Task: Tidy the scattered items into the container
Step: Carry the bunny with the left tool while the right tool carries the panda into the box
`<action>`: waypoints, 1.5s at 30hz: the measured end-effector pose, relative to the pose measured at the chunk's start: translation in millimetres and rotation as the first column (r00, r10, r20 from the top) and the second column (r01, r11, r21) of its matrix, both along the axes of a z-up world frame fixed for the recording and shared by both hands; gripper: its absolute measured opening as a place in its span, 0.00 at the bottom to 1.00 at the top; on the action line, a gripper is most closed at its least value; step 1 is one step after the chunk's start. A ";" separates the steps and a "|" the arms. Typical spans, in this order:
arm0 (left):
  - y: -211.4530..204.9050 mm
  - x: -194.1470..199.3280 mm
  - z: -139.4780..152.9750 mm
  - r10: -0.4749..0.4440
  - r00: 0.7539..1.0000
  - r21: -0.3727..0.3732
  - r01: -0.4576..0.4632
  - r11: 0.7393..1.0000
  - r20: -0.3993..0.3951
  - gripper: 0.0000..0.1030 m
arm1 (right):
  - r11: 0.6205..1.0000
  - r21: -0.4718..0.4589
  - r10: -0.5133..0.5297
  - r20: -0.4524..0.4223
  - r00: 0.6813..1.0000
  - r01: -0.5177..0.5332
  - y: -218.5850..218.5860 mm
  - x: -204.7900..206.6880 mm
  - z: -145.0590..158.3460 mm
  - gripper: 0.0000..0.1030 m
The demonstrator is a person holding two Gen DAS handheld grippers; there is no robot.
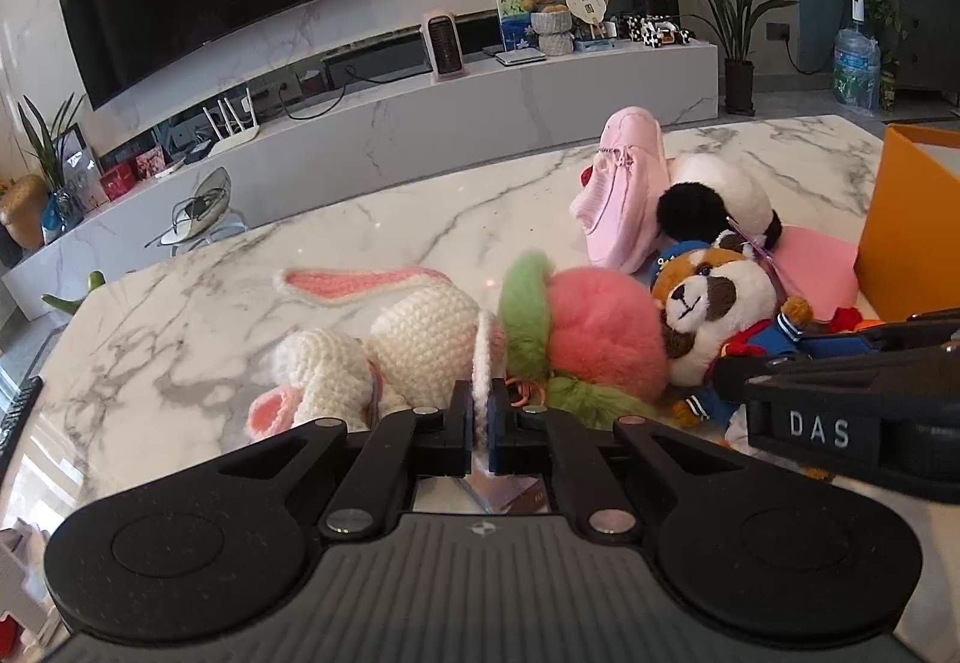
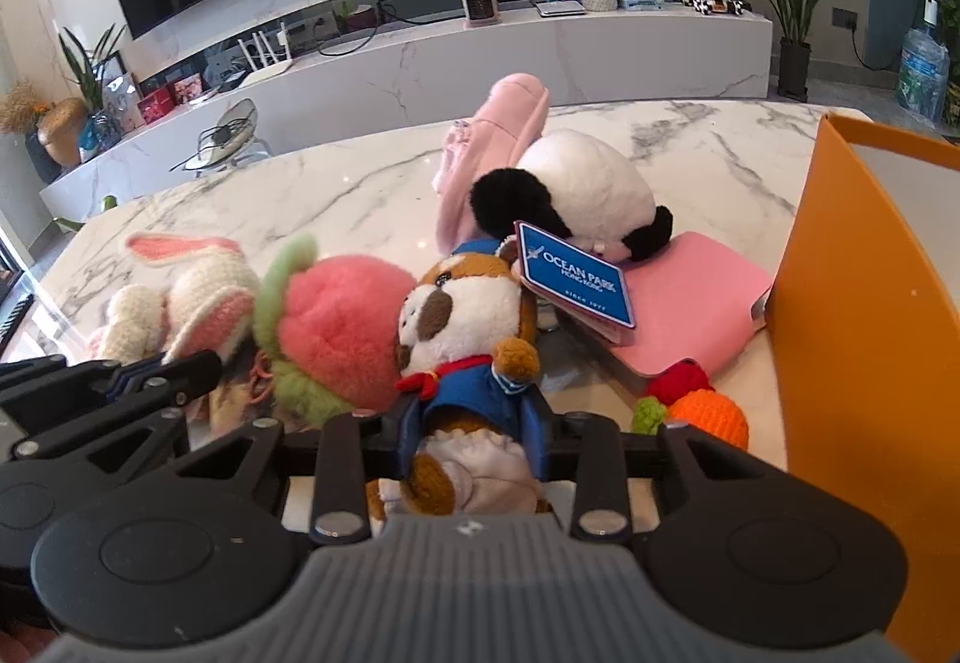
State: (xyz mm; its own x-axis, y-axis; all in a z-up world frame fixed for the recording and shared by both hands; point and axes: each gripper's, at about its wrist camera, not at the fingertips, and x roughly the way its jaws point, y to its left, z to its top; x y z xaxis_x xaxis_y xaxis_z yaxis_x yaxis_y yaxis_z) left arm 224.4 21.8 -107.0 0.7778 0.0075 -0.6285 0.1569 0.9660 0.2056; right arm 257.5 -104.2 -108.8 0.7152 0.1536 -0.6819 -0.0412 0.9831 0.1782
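Observation:
My left gripper is shut on the white edge of the crocheted bunny, which lies on the marble table. My right gripper is shut on the body of the red panda plush in a blue sailor suit. A fluffy pink peach with green leaves lies between the two toys; it also shows in the right wrist view. The orange container stands at the right, and its corner shows in the left wrist view.
A panda plush, a pink shoe, a pink pouch and a small red and orange crochet toy lie behind and right of my grippers. A blue Ocean Park tag hangs from the red panda.

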 end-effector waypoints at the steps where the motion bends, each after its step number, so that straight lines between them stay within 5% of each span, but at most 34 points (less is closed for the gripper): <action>1: 0.5 -3.9 2.9 0.002 1.000 0.002 -0.002 1.000 0.006 0.05 | 1.000 -0.004 0.005 0.006 1.000 -0.005 0.9 -4.1 2.4 0.35; 19: 7.0 -91.4 78.6 0.039 0.982 -0.038 -0.033 0.999 0.186 0.04 | 0.999 0.005 0.032 0.208 0.978 -0.034 -0.5 -108.0 68.7 0.35; 33: -65.9 -142.6 135.2 -0.140 0.929 -0.064 0.172 0.983 0.342 0.04 | 0.996 0.064 -0.085 0.369 0.926 0.066 -63.4 -192.6 114.4 0.35; 45: -156.0 -117.9 171.9 -0.328 0.871 -0.109 0.390 0.914 0.367 0.04 | 0.958 0.151 -0.283 0.364 0.887 0.244 -169.6 -208.3 143.0 0.35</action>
